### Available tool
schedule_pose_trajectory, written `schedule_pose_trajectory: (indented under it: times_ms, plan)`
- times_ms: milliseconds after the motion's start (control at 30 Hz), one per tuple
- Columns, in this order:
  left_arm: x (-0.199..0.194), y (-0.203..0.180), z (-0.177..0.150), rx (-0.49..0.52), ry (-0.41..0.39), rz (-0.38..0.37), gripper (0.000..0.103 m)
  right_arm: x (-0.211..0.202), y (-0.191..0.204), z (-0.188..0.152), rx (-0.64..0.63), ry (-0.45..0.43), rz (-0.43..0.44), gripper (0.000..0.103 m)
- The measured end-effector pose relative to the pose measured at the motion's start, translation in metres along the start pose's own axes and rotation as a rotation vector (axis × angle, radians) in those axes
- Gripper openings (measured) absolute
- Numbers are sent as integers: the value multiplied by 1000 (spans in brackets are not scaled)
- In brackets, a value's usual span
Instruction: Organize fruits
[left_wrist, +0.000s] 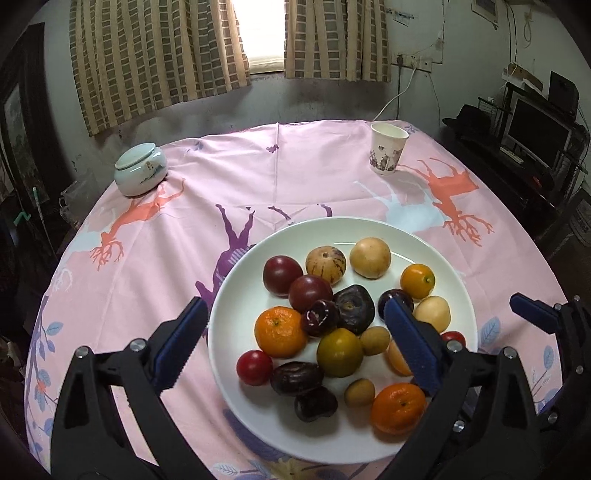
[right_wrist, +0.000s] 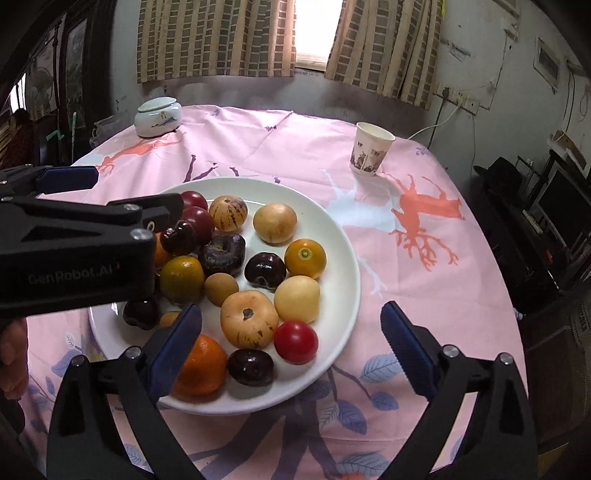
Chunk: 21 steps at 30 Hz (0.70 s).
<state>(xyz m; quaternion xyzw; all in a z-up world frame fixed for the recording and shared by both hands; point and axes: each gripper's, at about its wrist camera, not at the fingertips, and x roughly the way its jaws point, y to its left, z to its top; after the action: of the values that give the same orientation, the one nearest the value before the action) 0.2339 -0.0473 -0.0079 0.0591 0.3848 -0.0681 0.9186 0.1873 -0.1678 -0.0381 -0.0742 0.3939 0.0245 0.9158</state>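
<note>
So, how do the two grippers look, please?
Both the left gripper and right gripper have black triangular frames with silver rivets and blue ribbed fingers. The left one's body carries pale "GenRobot.AI" lettering in the right wrist view. No sleeve shows.

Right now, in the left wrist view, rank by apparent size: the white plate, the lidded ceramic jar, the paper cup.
1. white plate, plainly largest.
2. lidded ceramic jar.
3. paper cup, a bit smaller than the jar.
The plate lies nearest the camera, which enlarges it.
</note>
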Motion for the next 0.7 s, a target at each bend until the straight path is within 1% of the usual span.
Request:
schedule_pose_trajectory:
  times_ms: [100,233,333,467,567,700]
  plan:
    - [-21,4,-17,2,-13,13,101,-15,-3,-7,19,10,41,98]
    - [-54,10,-58,8,-22,23,101,-45,-13,-39,84,10,67,102]
    - [-74,10,-90,1,-9,-1,101,-57,-17,-63,160,38,76,102]
    - [-87,10,-121,-17,45,-18,101,-69,-15,-81,223,73,98,102]
    - [-100,12,-136,-23,37,9,101,-79,-7,-87,221,68,84,102]
    - [-116,20,-144,-56,17,5,101,-91,7,-91,197,53,74,102]
